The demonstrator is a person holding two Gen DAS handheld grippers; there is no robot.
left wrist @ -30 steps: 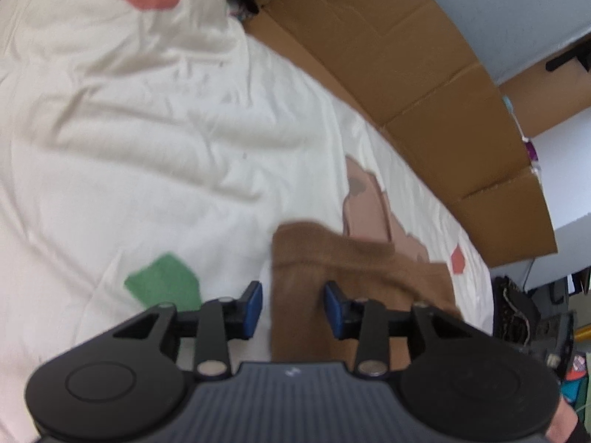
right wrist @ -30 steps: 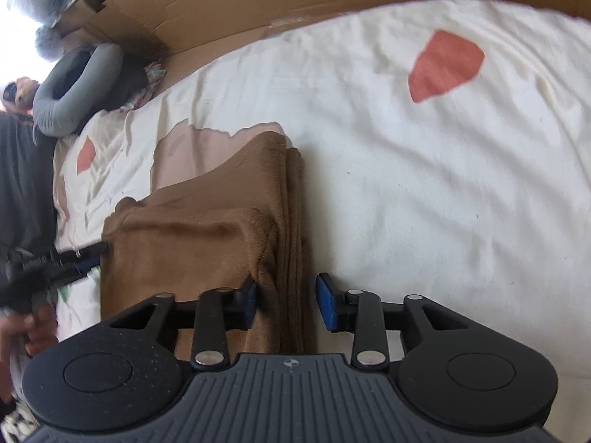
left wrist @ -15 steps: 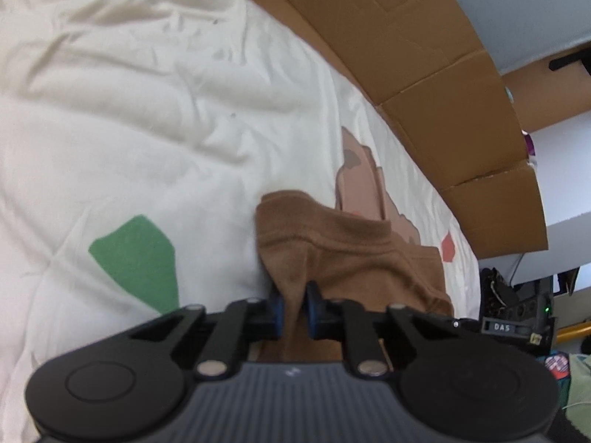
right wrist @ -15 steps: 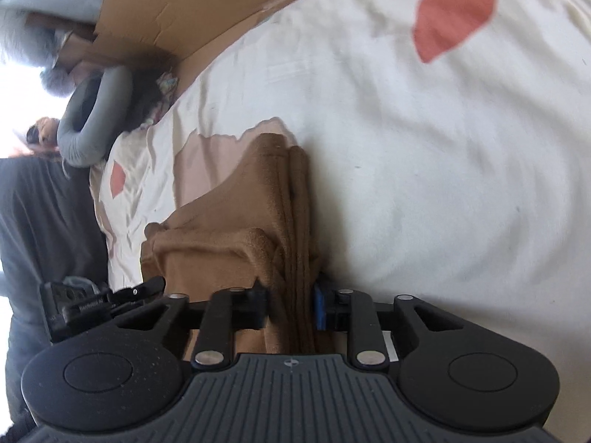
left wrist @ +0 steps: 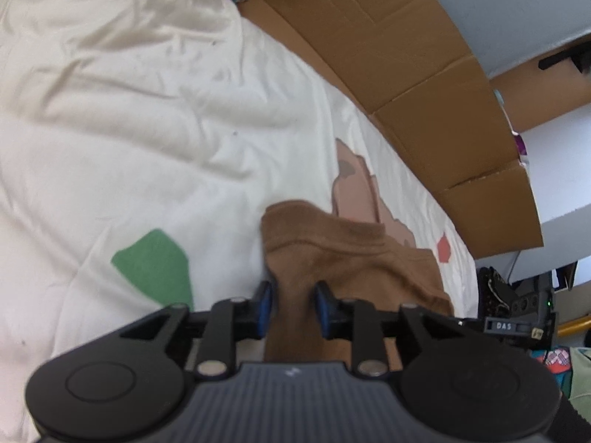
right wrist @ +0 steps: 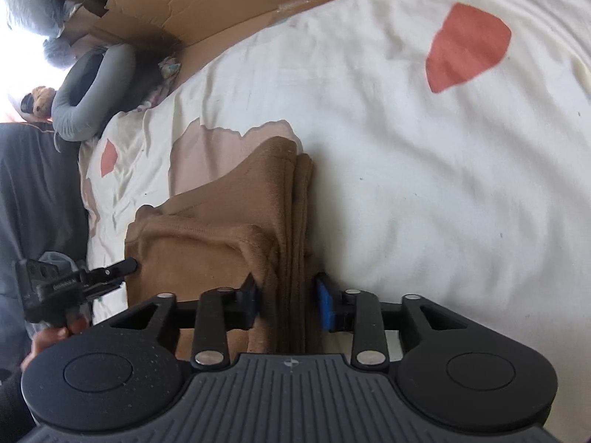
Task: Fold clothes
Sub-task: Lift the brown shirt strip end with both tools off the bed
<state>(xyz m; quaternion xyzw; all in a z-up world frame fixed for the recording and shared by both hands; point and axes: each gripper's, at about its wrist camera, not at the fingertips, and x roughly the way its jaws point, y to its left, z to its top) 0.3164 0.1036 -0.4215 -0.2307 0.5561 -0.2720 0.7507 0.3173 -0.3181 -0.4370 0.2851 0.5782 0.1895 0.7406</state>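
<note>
Brown sweater [left wrist: 351, 254] is bunched between both your tongs: left gripper [left wrist: 290, 308] pinches one corner fold, right gripper [right wrist: 288, 301] straddles the stacked edge [right wrist: 295, 221], pads slightly apart around it. It's lying folded on the cream sheet [right wrist: 424, 170], cardboard [left wrist: 424, 85] behind.

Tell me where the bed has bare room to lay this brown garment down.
Bare sheet lies right of the brown garment, up to the red patch, and left of it around the green patch. It is crowded toward the cardboard and grey pillow. Both the left gripper and right gripper straddle the garment.
</note>
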